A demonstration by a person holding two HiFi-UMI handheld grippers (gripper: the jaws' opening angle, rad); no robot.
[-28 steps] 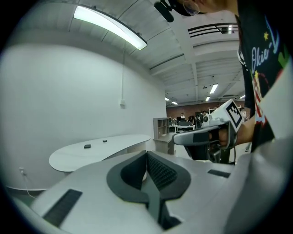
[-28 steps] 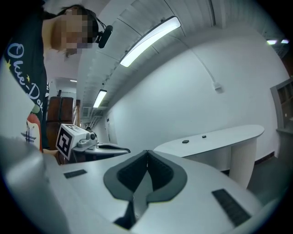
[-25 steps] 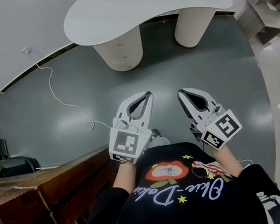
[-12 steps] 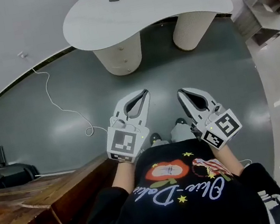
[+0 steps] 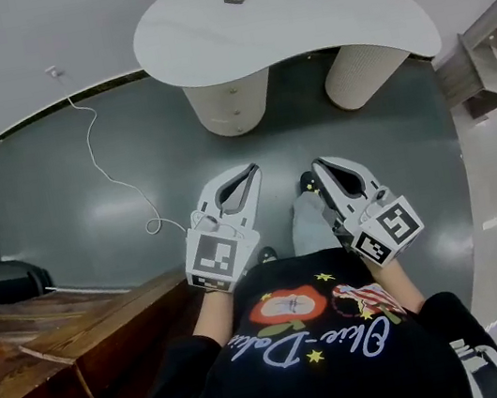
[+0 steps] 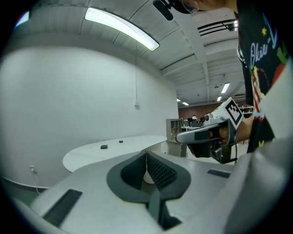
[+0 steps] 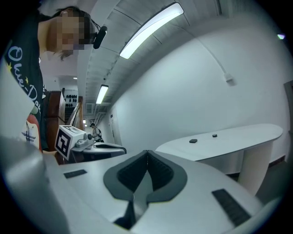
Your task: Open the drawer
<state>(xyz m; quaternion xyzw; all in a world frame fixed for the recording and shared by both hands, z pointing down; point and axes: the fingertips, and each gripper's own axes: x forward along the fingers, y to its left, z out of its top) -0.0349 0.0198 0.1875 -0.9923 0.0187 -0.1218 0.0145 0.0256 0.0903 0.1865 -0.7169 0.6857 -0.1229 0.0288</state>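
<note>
White table [image 5: 201, 35] has slid rightward in the head view since a second ago, and a grey trouser leg [image 5: 308, 221] now shows between the grippers, so the person looks to be walking in. Jaws: left gripper [image 5: 251, 172] is clenched on nothing, right gripper [image 5: 319, 165] also closed and empty, both held out from the chest.

No clear drawer front is visible. Best guess is the left pedestal [image 5: 231, 101], whose small dots may be pulls; can't confirm.

Risks, left to right:
- A foot snags the white cable [image 5: 112, 179] trailing across the floor.
- Closed jaws bump a pull instead of hooking it.
- The wrong pedestal gets picked.

Room: wooden furniture [image 5: 82, 332] at left, glossy grey floor [image 5: 74, 234], white wall, shelf unit [image 5: 490, 55] far right.
</note>
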